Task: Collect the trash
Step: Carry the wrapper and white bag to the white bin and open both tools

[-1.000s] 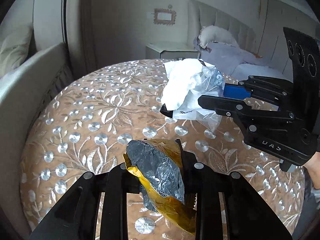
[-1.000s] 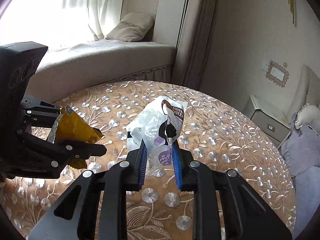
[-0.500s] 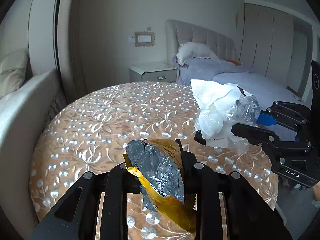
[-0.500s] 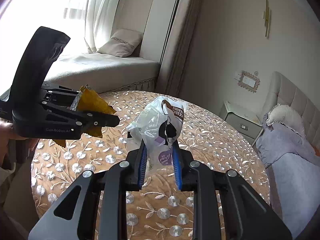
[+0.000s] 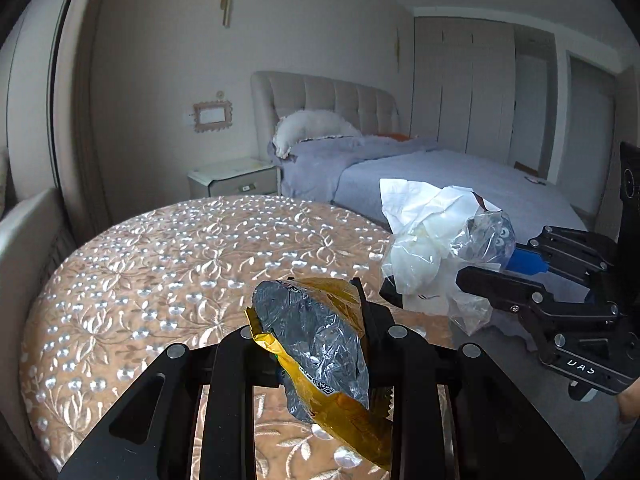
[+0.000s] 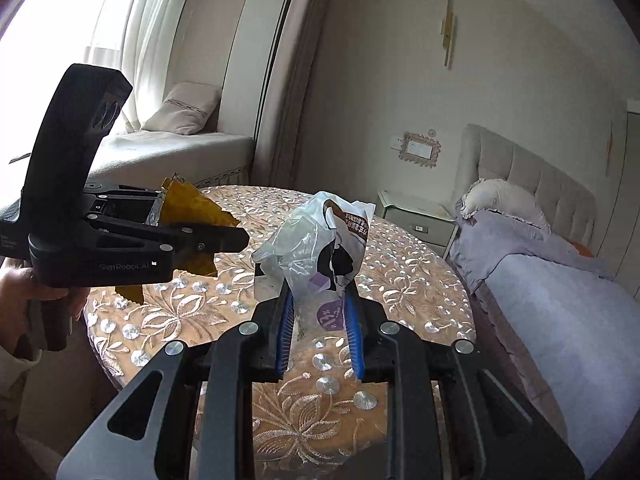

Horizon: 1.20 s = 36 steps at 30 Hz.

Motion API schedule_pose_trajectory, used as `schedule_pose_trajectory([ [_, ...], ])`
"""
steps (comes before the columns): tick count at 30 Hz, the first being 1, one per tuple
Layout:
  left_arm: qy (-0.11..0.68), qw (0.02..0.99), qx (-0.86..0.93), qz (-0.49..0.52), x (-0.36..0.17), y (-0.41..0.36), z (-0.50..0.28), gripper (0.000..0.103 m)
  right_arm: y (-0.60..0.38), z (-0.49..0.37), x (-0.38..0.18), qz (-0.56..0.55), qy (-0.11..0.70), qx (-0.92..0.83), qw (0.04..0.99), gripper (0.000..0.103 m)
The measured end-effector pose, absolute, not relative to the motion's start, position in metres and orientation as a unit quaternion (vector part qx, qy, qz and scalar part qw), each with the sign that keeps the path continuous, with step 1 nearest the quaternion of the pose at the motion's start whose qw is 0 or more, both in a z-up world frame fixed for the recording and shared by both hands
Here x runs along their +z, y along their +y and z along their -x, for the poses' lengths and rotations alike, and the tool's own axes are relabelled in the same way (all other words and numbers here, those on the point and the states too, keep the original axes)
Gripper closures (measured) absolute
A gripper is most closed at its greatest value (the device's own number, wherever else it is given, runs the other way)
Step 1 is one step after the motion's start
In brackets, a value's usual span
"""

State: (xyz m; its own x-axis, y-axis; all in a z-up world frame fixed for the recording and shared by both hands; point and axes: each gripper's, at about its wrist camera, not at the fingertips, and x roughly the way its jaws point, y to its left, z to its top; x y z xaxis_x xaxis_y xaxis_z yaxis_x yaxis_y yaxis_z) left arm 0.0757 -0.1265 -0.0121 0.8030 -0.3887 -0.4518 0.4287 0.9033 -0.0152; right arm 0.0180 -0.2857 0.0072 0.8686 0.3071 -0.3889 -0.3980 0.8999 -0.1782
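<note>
The yellow snack wrapper (image 5: 320,344) sits clamped in my left gripper (image 5: 316,332); the crumpled plastic bag (image 6: 316,256) is pinched in my right gripper (image 6: 320,312), both above the round embroidered table (image 5: 160,264), bed (image 6: 560,312) beyond.

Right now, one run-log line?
left tool: shut on yellow wrapper | right tool: shut on plastic bag | both above round table
</note>
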Motion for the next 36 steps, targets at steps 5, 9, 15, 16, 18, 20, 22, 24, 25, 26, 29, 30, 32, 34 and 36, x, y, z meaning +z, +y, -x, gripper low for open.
schedule_pose_trajectory([
  [5, 0.224, 0.936, -0.264, -0.058, -0.016, -0.167, -0.054, 0.078, -0.317, 0.013, 0.001, 0.110, 0.182, 0.139, 0.967, 0.078],
  [9, 0.220, 0.927, -0.295, -0.068, -0.024, -0.194, -0.039, 0.078, -0.343, 0.040, -0.006, 0.097, 0.186, 0.097, 0.973, 0.078],
  [15, 0.211, 0.905, -0.362, -0.069, -0.041, -0.240, -0.013, 0.078, -0.380, 0.082, -0.022, 0.073, 0.200, 0.030, 0.977, 0.078],
  [16, 0.208, 0.901, -0.374, -0.073, -0.044, -0.249, -0.008, 0.078, -0.384, 0.089, -0.026, 0.070, 0.202, 0.020, 0.977, 0.078],
  [18, 0.209, 0.891, -0.393, -0.083, -0.054, -0.267, 0.002, 0.078, -0.392, 0.105, -0.033, 0.066, 0.205, 0.000, 0.977, 0.078],
  [20, 0.215, 0.880, -0.414, -0.087, -0.063, -0.282, 0.008, 0.078, -0.399, 0.118, -0.041, 0.063, 0.212, -0.016, 0.975, 0.078],
  [22, 0.218, 0.870, -0.432, -0.090, -0.072, -0.295, 0.014, 0.078, -0.405, 0.129, -0.049, 0.065, 0.217, -0.035, 0.973, 0.078],
  [24, 0.220, 0.863, -0.445, -0.092, -0.080, -0.306, 0.019, 0.078, -0.412, 0.141, -0.058, 0.062, 0.221, -0.047, 0.972, 0.078],
  [25, 0.220, 0.860, -0.451, -0.096, -0.084, -0.312, 0.021, 0.078, -0.415, 0.146, -0.062, 0.057, 0.222, -0.051, 0.972, 0.078],
  [26, 0.220, 0.857, -0.454, -0.102, -0.089, -0.317, 0.024, 0.078, -0.416, 0.150, -0.066, 0.055, 0.223, -0.057, 0.972, 0.078],
  [29, 0.224, 0.845, -0.471, -0.115, -0.108, -0.332, 0.033, 0.078, -0.423, 0.162, -0.082, 0.048, 0.231, -0.069, 0.969, 0.077],
  [30, 0.225, 0.841, -0.478, -0.121, -0.113, -0.336, 0.037, 0.078, -0.427, 0.166, -0.086, 0.045, 0.235, -0.072, 0.968, 0.077],
  [32, 0.224, 0.831, -0.493, -0.129, -0.127, -0.343, 0.043, 0.077, -0.431, 0.173, -0.097, 0.039, 0.237, -0.074, 0.968, 0.077],
  [34, 0.233, 0.818, -0.506, -0.142, -0.142, -0.350, 0.045, 0.077, -0.439, 0.176, -0.107, 0.032, 0.243, -0.073, 0.967, 0.077],
  [36, 0.246, 0.808, -0.512, -0.159, -0.158, -0.359, 0.050, 0.077, -0.446, 0.178, -0.120, 0.020, 0.252, -0.072, 0.965, 0.077],
])
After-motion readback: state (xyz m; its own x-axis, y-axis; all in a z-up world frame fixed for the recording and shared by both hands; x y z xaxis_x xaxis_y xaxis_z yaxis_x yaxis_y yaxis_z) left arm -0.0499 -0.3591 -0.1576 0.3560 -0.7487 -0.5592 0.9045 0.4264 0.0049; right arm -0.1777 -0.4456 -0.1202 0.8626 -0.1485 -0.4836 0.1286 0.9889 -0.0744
